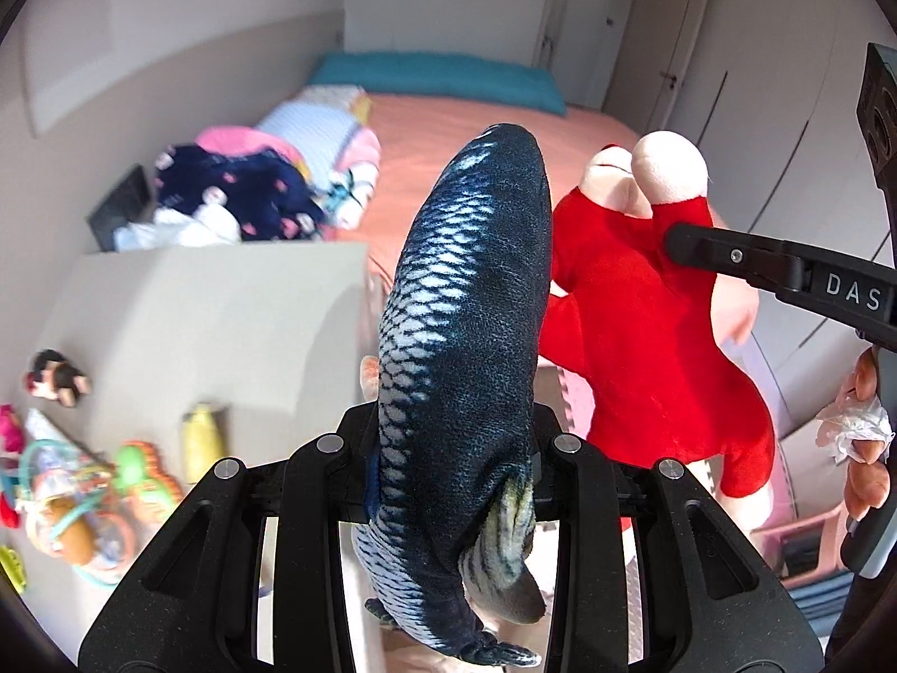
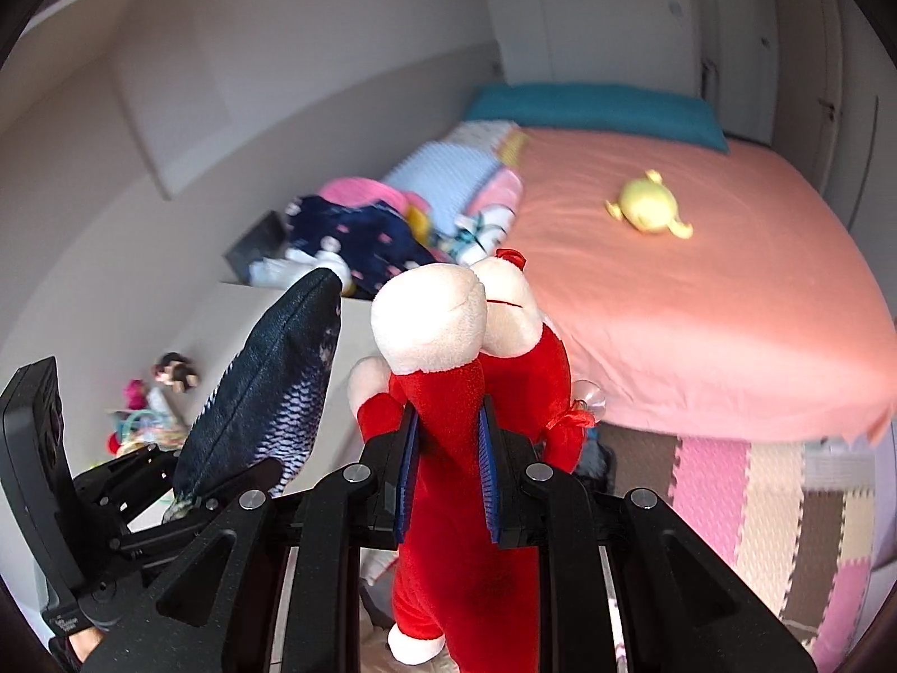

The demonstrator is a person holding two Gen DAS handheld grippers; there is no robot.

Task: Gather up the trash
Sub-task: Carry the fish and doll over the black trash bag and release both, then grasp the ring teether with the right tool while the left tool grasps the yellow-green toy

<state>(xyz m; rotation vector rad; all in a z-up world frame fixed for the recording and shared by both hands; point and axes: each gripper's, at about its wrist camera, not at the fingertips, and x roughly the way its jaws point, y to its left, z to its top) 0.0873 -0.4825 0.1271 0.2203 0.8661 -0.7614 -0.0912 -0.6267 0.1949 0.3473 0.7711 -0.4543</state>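
My left gripper (image 1: 451, 465) is shut on a dark blue plush fish (image 1: 465, 303) with printed scales, held upright in the air. The fish also shows at the left of the right wrist view (image 2: 269, 392). My right gripper (image 2: 448, 448) is shut on a red and cream plush toy (image 2: 459, 370), also held upright. That toy shows to the right of the fish in the left wrist view (image 1: 628, 291), with a right gripper finger (image 1: 729, 258) on it. Both toys hang side by side above the floor, in front of the bed.
A bed with a salmon sheet (image 2: 701, 291) lies ahead, with a yellow plush (image 2: 650, 207) on it and a clothes pile (image 2: 359, 235) at its left. A grey cabinet (image 1: 224, 314) and floor toys (image 1: 84, 482) are left. Foam mats (image 2: 757, 505) cover the floor.
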